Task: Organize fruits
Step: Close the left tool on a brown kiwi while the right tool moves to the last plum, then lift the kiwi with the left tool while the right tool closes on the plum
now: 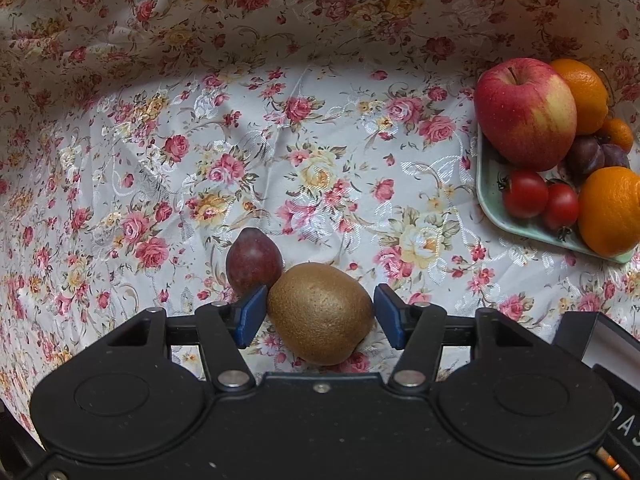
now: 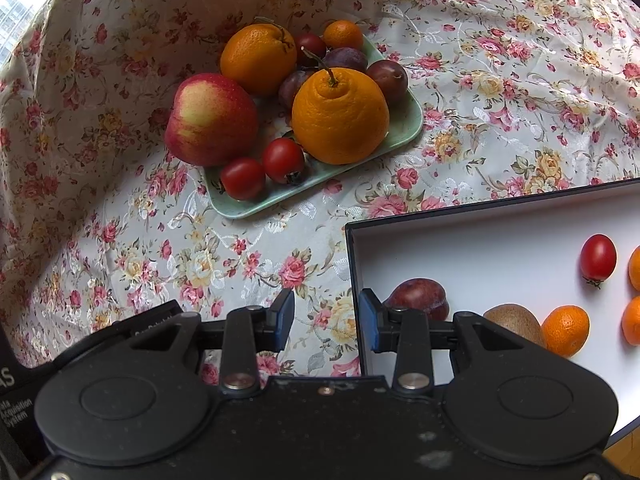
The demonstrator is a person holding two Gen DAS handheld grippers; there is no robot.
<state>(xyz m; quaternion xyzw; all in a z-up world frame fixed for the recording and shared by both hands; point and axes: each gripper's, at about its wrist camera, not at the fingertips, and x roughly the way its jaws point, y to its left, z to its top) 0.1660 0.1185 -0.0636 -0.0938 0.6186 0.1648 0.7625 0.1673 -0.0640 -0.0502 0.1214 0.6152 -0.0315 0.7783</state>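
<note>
L hand-held gripper [image 1: 320, 314] spread, straddling kiwi [image 1: 320, 314] | R hand-held gripper [image 2: 326, 316] spread, empty | kiwi prob. soft, fuzzy, light; pinch mid-belly, gently

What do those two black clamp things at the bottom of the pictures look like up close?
Both look alike. The left gripper and right gripper have matte black plastic bodies with two round raised discs, silver rivets, and angled black link arms ending in blue pads. No cables or sleeves show.
</note>
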